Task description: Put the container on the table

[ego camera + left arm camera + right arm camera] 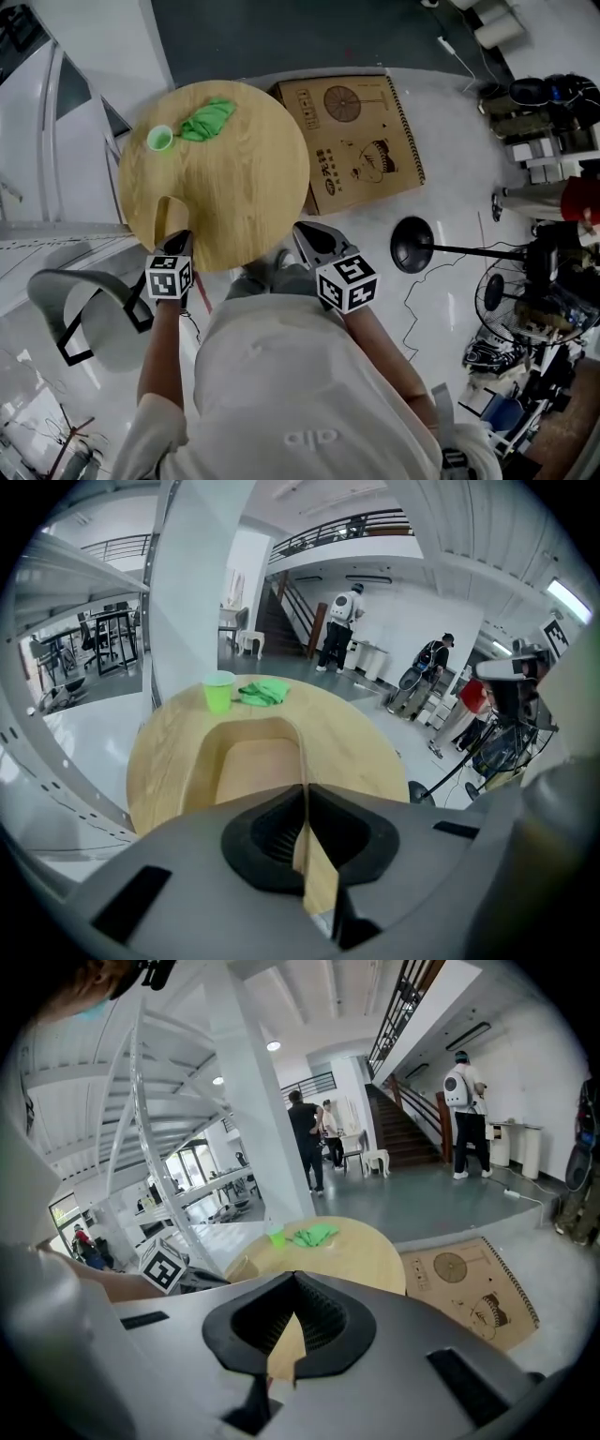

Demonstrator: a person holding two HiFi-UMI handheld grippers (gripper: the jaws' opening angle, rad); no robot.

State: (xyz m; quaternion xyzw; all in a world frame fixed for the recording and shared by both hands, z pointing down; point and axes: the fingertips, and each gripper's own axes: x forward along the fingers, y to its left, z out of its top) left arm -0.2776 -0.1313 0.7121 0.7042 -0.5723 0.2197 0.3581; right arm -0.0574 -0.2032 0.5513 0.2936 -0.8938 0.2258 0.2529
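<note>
A round wooden table stands on glossy white floor. At its seven o'clock edge rests the wooden container, its wall pinched by the left gripper. The right gripper, at five o'clock, is pressed together on nothing. A green cup sits at eleven.

No word or number can be read for certain. Dark print and line drawings are carried by the cardboard box just right of the round table, but the characters are too small to read. A pale emblem on the shirt is illegible. Letterless black-and-white codes are shown on the left cube and right cube at the table's near rim.
</note>
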